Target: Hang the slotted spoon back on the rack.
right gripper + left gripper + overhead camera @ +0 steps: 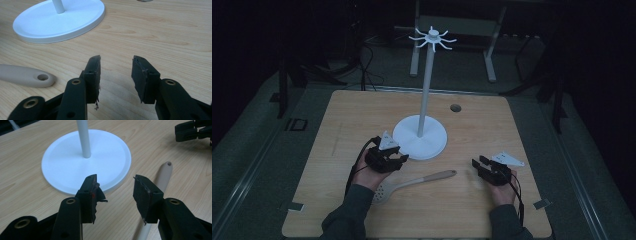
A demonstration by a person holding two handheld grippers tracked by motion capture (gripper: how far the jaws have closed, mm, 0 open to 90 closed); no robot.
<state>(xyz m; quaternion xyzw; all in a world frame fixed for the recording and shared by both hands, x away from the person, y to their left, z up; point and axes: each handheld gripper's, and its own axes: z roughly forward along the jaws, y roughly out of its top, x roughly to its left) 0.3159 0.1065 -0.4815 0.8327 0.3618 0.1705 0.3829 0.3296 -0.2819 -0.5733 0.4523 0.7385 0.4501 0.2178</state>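
While you hold both tools low over the pale wooden bench (347,115), the tall white stand with a round flat base and a ring of hooks at its top (420,136) sits near the middle of the bench, and everything else is best placed from it.

Your left tool (401,159) hovers just beside the stand's base, at its near left edge. Its jaws stand wide apart with nothing between them. In the left gripper view the left tool (115,192) points at the rim of the stand (62,162), and one jaw overlaps that rim in the picture; whether it touches cannot be told.

A beige slotted spoon with a long handle and a hanging hole at its end (412,182) lies flat on the bench just in front of the stand's base, bowl toward your left sleeve, handle tip toward your right side. In the left gripper view its handle (165,173) runs under the right-hand jaw.

Your right tool (477,162) sits to the right of the stand's base, clear of it, jaws wide and empty. In the right gripper view the right tool (116,75) is over bare wood, with the spoon's handle end (27,76) off to one side and the stand's base (62,22) beyond.

A small dark round hole (455,107) lies in the bench behind and to the right of the stand.
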